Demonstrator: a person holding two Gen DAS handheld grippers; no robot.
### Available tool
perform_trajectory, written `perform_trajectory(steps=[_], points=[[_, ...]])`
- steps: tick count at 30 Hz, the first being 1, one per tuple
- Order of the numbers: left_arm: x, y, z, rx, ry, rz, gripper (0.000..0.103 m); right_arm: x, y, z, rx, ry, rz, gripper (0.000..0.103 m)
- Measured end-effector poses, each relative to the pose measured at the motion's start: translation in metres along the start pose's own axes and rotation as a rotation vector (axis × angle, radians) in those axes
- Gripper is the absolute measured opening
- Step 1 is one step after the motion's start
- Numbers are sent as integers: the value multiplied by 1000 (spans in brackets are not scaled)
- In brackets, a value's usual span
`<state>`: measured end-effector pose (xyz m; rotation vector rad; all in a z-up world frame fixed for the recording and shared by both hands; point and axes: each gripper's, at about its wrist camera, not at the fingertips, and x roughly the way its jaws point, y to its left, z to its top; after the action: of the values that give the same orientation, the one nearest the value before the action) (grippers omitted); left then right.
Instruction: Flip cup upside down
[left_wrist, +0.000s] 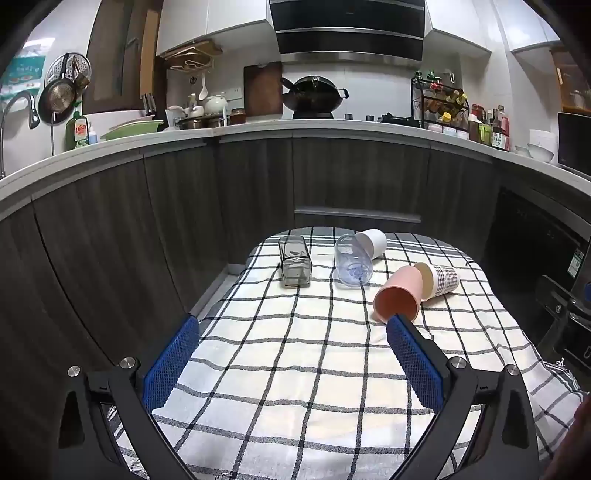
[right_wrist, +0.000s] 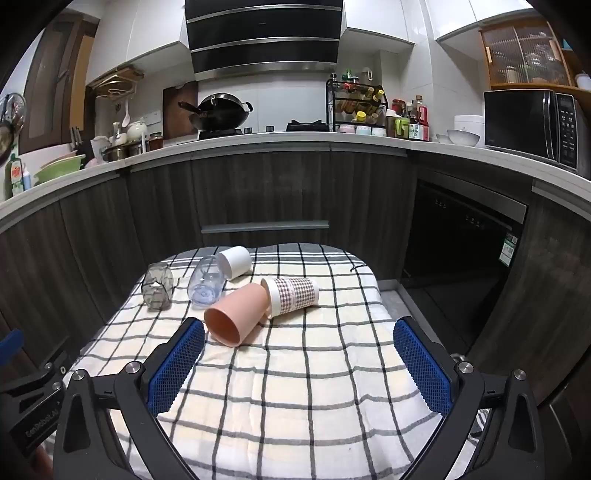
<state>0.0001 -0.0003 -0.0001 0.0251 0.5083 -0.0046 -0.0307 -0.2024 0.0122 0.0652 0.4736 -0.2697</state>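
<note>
Several cups lie on their sides on a checked cloth (left_wrist: 295, 369) (right_wrist: 295, 387). A pink cup (left_wrist: 399, 295) (right_wrist: 236, 317) lies with its mouth toward me. A houndstooth paper cup (left_wrist: 439, 278) (right_wrist: 291, 295) touches it. A white cup (left_wrist: 373, 242) (right_wrist: 234, 261), a clear round cup (left_wrist: 352, 264) (right_wrist: 207, 282) and a grey square glass (left_wrist: 294, 266) (right_wrist: 158, 286) lie farther back. My left gripper (left_wrist: 291, 325) is open, its right fingertip just before the pink cup. My right gripper (right_wrist: 299, 328) is open and empty, to the right of the pink cup.
The cloth covers a small table in front of dark kitchen cabinets (left_wrist: 258, 177). A dishwasher (right_wrist: 461, 251) stands at the right. The left gripper's body (right_wrist: 29, 384) shows at the lower left of the right wrist view.
</note>
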Motion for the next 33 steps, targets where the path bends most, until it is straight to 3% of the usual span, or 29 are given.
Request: perform_trajectory(steps=[33], points=[[-2, 3, -1, -8, -5, -4, 103, 1, 6, -4, -8, 9, 13, 102]])
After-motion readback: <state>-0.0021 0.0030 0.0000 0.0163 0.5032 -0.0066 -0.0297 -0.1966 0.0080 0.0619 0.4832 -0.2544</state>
